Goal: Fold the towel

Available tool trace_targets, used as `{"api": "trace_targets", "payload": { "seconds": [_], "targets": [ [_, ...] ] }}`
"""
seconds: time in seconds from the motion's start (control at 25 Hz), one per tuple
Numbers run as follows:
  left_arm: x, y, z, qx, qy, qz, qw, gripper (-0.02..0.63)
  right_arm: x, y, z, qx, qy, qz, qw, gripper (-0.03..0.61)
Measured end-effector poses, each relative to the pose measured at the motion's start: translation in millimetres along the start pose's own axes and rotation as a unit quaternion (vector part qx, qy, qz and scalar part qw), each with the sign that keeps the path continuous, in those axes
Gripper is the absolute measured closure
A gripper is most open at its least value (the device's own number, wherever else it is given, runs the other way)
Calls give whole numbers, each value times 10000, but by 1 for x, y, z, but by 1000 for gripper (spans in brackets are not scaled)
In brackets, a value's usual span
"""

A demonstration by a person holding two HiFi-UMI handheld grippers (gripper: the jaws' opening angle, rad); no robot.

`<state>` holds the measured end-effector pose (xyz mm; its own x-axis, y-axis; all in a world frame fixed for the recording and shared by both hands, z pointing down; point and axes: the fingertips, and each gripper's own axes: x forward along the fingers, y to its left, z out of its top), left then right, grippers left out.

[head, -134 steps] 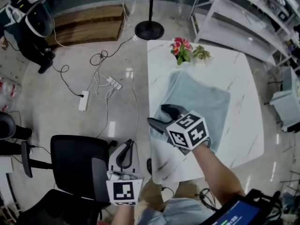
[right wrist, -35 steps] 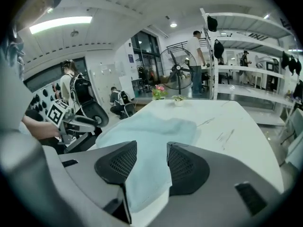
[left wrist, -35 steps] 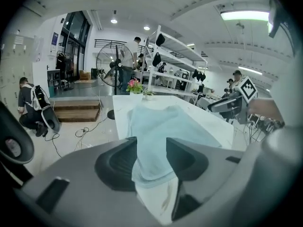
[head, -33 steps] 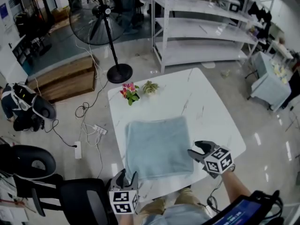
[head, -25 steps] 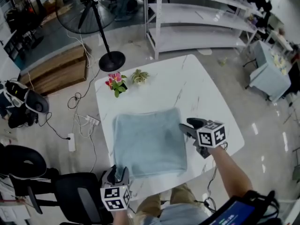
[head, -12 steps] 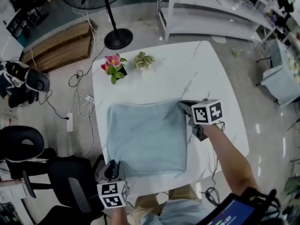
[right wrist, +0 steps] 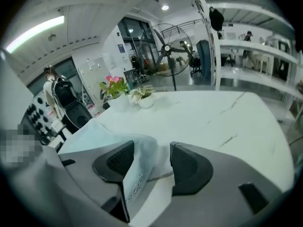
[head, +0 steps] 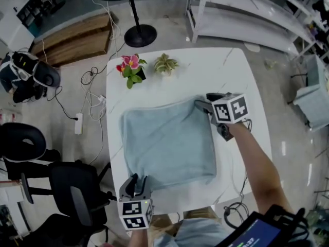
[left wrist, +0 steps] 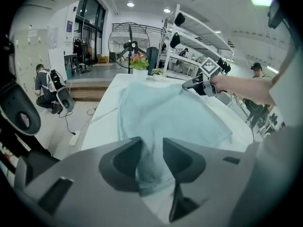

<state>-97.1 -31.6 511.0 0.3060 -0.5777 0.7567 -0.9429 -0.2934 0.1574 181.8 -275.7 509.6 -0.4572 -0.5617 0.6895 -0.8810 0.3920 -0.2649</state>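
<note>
A light blue towel [head: 167, 143] lies flat on the white marble table [head: 241, 76]. My left gripper [head: 136, 180] is at the towel's near left corner. In the left gripper view that corner [left wrist: 150, 167] lies between the jaws of this gripper [left wrist: 151, 162], which have just been opening and stand apart. My right gripper [head: 201, 104] is at the far right corner. In the right gripper view the corner [right wrist: 137, 169] rests against one jaw of this gripper [right wrist: 151, 160], with a gap to the other. Its jaws have also just been opening, wide.
A pot of pink flowers [head: 131, 68] and a small green plant [head: 165, 64] stand at the table's far edge. A black office chair [head: 77, 189] is beside the near left corner. A fan stand [head: 141, 35] and white shelving [head: 247, 14] lie beyond.
My right gripper has moved along the towel's right edge to its far right corner. My left gripper has come from off the table's near edge up to the near left corner.
</note>
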Motion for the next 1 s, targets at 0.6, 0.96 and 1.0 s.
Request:
{"api": "trace_targets", "payload": {
  "seconds": [0.6, 0.96, 1.0],
  "targets": [
    [-20, 14, -7, -552, -388, -35, 9977, 595, 25, 233, 27, -2147, -193, 1584, 9636, 523],
    [-13, 15, -16, -589, -239, -207, 9978, 600, 21, 231, -81, -2521, 1011, 1496, 9507, 522],
    [-12, 14, -16, -580, -231, -218, 9978, 600, 24, 229, -86, -2499, 1050, 1448, 9516, 522]
  ]
}}
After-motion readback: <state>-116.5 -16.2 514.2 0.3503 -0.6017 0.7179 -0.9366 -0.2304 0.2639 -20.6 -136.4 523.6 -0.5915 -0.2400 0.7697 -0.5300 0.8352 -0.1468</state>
